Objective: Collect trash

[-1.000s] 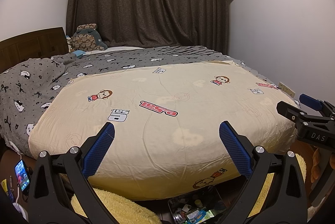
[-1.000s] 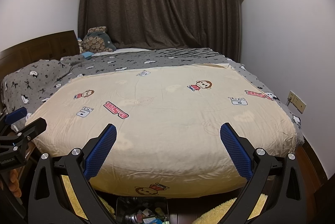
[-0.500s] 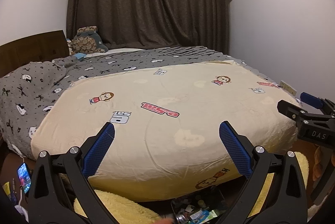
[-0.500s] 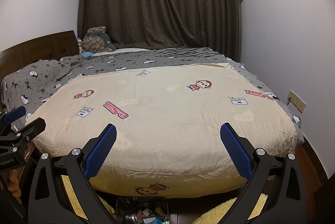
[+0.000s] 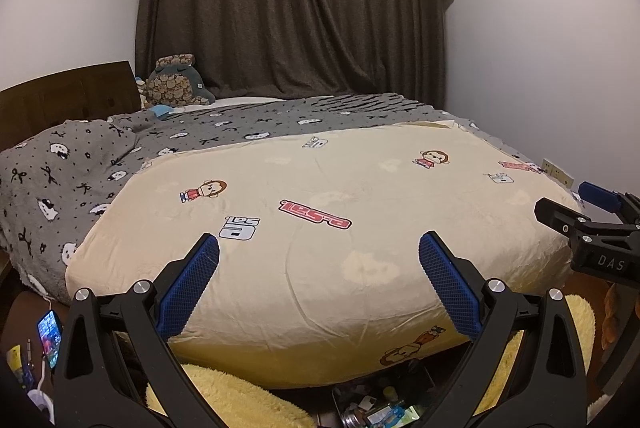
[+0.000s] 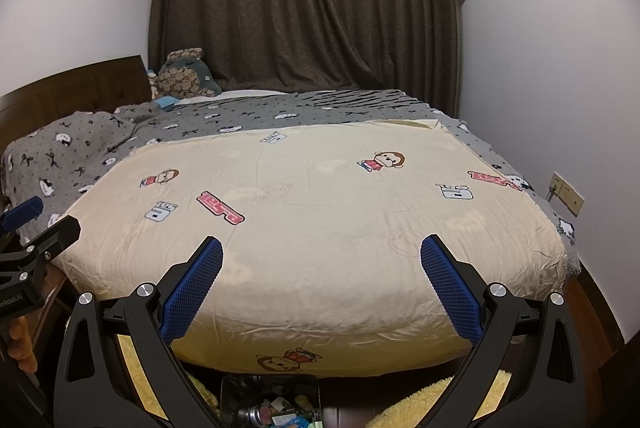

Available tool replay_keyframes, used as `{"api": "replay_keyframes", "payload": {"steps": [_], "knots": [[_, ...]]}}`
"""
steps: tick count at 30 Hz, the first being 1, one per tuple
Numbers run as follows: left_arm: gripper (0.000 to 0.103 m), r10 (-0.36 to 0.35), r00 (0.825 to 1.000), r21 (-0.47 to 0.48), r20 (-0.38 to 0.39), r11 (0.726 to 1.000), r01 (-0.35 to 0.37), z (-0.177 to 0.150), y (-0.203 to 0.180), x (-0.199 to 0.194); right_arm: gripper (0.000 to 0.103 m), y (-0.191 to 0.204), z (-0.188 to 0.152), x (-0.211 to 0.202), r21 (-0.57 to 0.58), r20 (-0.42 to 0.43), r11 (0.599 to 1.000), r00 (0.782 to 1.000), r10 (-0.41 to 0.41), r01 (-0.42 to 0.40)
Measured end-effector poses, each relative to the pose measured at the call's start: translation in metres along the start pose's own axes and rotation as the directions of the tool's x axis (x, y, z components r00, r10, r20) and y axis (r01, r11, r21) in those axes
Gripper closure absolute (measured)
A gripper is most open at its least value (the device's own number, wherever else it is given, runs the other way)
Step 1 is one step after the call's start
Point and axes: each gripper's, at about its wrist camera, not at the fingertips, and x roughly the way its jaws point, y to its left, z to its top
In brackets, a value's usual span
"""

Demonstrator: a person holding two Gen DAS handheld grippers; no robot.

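A dark bin full of mixed trash (image 5: pixel 380 404) stands on the floor below the foot of the bed; it also shows in the right wrist view (image 6: pixel 272 404). My left gripper (image 5: pixel 318 252) is open and empty, held above the bed's front edge. My right gripper (image 6: pixel 320 254) is open and empty too, at the same height. The right gripper also shows at the right edge of the left wrist view (image 5: pixel 592 224), and the left gripper at the left edge of the right wrist view (image 6: pixel 28 236). No loose trash shows on the bed.
A cream cartoon-print blanket (image 5: pixel 328 211) covers the bed, with a grey duvet (image 5: pixel 80 163) and a plush toy (image 5: pixel 176 83) behind. A yellow fluffy rug (image 5: pixel 240 400) lies on the floor. A lit phone (image 5: pixel 50 336) lies at the lower left. Dark curtains hang at the back.
The left gripper has tilted up and drifted slightly, so the bed sits lower in its view. The right gripper has hardly moved. Both stay open.
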Motion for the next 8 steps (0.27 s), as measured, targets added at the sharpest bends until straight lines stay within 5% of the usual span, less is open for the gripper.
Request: {"api": "replay_keyframes", "payload": {"steps": [8], "knots": [[0.008, -0.008, 1.0, -0.02, -0.016, 1.0, 0.007, 0.0016, 0.0037, 0.002, 0.004, 0.0, 0.0, -0.0003, 0.0, 0.001, 1.0, 1.0, 0.0, 0.0]]}}
